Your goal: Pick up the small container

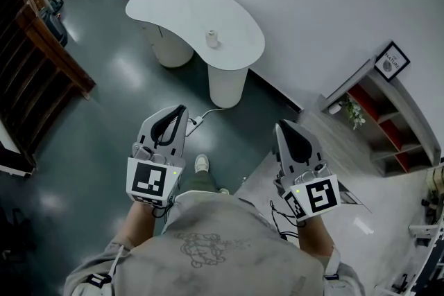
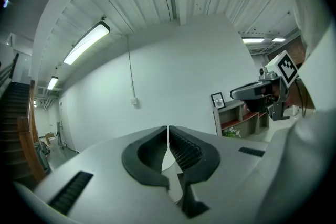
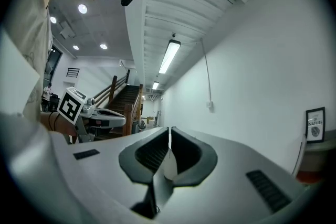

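Close before our chest, the left tongs and the right tongs are both shut tight, pads together, empty and touching nothing. Well ahead of them, across the dark floor, the small container stands upright on the white curved surface, toward its right end.

Brightness: bright, even indoor light; white wall nearly washed out
Sources: ceiling strip light in the left gripper view, second strip light and round spotlights in the right
Glare: pale sheen patches on the dark floor
Shadows: soft, faint
Distortion: strong fisheye, black corners in gripper views
Focus: small container seemingly slightly soft
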`<state>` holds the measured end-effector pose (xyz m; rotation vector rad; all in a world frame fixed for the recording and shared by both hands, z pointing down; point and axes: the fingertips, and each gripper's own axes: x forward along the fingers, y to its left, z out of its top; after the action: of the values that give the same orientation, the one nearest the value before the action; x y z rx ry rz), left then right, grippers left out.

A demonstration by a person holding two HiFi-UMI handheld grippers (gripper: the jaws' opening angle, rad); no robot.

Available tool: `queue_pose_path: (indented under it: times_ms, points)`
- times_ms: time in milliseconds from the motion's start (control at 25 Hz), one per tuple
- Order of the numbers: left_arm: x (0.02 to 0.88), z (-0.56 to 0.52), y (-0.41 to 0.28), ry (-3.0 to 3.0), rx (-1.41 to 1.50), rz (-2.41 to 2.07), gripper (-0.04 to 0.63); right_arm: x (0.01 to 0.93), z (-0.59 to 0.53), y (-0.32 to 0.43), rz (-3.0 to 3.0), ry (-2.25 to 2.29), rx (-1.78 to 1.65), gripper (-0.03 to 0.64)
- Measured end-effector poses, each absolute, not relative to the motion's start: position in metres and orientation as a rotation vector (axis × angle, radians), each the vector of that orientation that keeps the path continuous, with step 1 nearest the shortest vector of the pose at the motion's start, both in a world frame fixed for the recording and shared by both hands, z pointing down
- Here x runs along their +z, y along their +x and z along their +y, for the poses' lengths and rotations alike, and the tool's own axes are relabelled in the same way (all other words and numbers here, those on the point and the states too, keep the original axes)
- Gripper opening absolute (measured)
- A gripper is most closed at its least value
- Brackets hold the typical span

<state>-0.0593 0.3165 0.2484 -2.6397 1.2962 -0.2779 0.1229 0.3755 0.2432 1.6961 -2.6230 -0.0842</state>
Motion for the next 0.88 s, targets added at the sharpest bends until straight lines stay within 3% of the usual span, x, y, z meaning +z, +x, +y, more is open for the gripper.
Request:
queue_pose_path:
  times_ms: [880]
  points:
    - [0.277, 0.218, -0.048, -2.671, -0.301, 1.268, 0.021, 0.255, 0.279, 0.109, -2.758, 1.625, 0.002, 0.036]
